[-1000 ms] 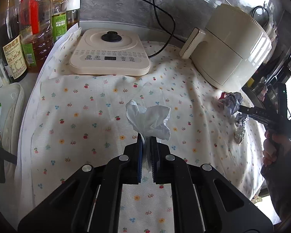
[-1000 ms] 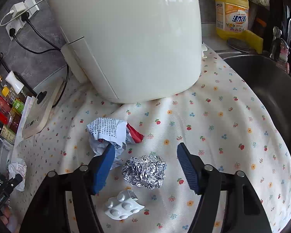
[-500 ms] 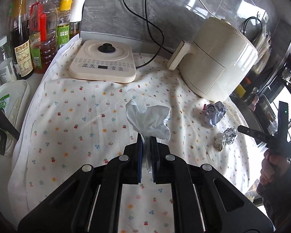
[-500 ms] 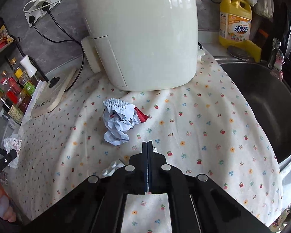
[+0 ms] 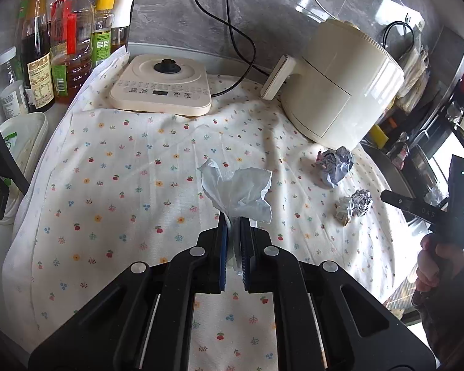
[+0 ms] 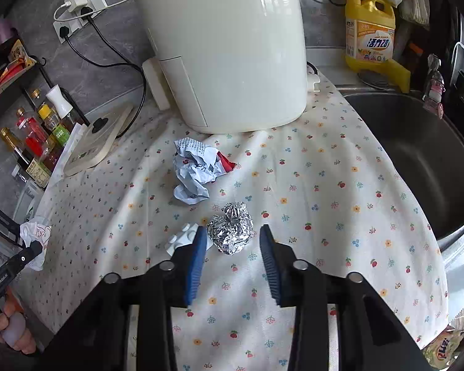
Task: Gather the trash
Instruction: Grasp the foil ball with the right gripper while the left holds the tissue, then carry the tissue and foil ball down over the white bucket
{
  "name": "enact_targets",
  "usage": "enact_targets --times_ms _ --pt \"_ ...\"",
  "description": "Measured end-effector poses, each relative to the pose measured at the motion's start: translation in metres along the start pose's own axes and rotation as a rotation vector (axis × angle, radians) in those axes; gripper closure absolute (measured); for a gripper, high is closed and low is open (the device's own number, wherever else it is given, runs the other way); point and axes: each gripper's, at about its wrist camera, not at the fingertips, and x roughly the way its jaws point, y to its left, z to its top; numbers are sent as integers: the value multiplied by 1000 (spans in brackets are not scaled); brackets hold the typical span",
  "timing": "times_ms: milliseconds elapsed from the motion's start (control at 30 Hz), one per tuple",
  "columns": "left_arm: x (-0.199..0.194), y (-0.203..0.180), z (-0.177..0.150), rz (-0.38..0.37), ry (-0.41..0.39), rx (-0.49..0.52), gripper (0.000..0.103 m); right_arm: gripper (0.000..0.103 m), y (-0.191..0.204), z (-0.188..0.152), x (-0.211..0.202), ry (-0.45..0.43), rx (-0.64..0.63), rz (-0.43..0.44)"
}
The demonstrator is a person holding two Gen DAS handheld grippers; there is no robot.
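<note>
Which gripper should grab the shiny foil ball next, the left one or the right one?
The right gripper, probably. It is open, and the foil ball sits just ahead between its blue fingers. The left gripper is already shut on the white tissue, so it has no room.

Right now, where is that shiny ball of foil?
In the right wrist view, the foil ball lies on the flowered cloth, between the open right hand-held gripper's fingertips, beside a white blister pack.

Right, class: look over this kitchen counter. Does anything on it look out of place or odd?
Yes. Loose rubbish lies on the floral cloth: a crumpled printed paper wrapper, a silver foil ball and a white blister pack, all in front of the cream air fryer.
</note>
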Motion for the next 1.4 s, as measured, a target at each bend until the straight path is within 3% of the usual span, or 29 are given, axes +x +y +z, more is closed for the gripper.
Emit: enact_targets --times_ms 67,267,400,567,933,1400 --pt "4 7 5 6 0 -14 95 35 3 5 2 -24 -4 -3" --pt "6 26 17 32 -13 -26 95 37 4 21 42 33 21 -7" --pt "6 39 19 52 -5 -38 95 63 0 19 71 99 72 -28" --pt "3 49 18 64 -2 -53 95 70 8 18 78 94 60 -36" --pt "-17 26 -1 33 -19 -26 95 71 5 8 21 -6 58 -26" --pt "-62 -13 -58 30 -3 20 95 71 -30 -53 -60 -46 130 -7"
